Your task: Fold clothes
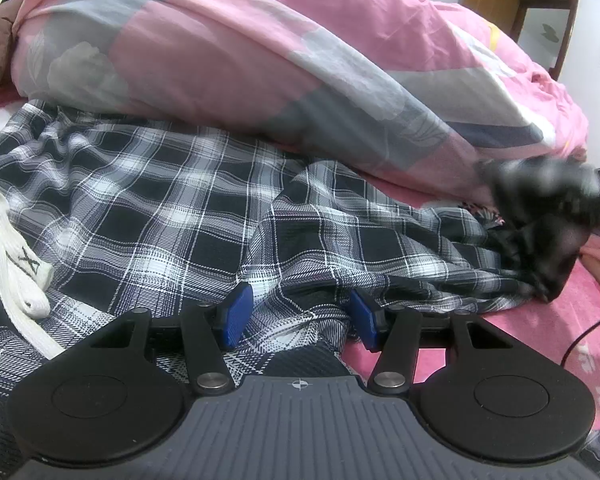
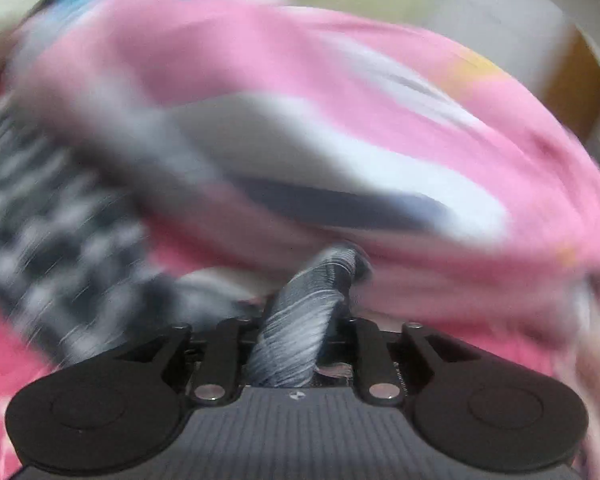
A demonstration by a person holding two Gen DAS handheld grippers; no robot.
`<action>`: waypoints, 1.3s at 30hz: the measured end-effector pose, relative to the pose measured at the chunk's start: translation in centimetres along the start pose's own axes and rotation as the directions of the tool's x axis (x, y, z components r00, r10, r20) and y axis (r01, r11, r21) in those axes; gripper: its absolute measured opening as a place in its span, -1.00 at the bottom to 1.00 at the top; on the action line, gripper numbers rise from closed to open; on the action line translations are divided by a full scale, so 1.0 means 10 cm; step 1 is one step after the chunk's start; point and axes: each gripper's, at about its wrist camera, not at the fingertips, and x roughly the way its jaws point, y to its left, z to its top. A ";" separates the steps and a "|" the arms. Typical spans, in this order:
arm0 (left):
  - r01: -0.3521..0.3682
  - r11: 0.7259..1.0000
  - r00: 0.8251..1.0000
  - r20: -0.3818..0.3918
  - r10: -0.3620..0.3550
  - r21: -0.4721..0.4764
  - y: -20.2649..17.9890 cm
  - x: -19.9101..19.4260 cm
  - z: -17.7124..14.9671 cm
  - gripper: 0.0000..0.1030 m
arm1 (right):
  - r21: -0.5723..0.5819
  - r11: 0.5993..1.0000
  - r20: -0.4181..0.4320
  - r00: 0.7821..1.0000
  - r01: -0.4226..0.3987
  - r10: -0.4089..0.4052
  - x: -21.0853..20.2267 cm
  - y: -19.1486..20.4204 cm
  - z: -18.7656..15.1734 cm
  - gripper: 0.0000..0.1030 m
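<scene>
Plaid clothes point(image 1: 148, 208) lie spread on the bed point(image 1: 520, 328) in front of the left tongs point(image 1: 300, 316), below a big pink blanket point(image 1: 220, 52). The left tongs stand about half wide, with a fold of the cloth between the blue pads point(image 1: 236, 316), probably to keep that side still. The right tongs point(image 2: 300, 344) pinch a bunched bit of the same cloth tight, likely to pull it over for a fold.
</scene>
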 end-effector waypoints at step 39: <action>-0.010 1.000 1.000 0.002 0.010 0.016 -0.03 0.02 0.01 0.04 | 0.888 0.400 0.099 0.944 -0.226 0.314 0.40 -1.37 -0.71 -0.91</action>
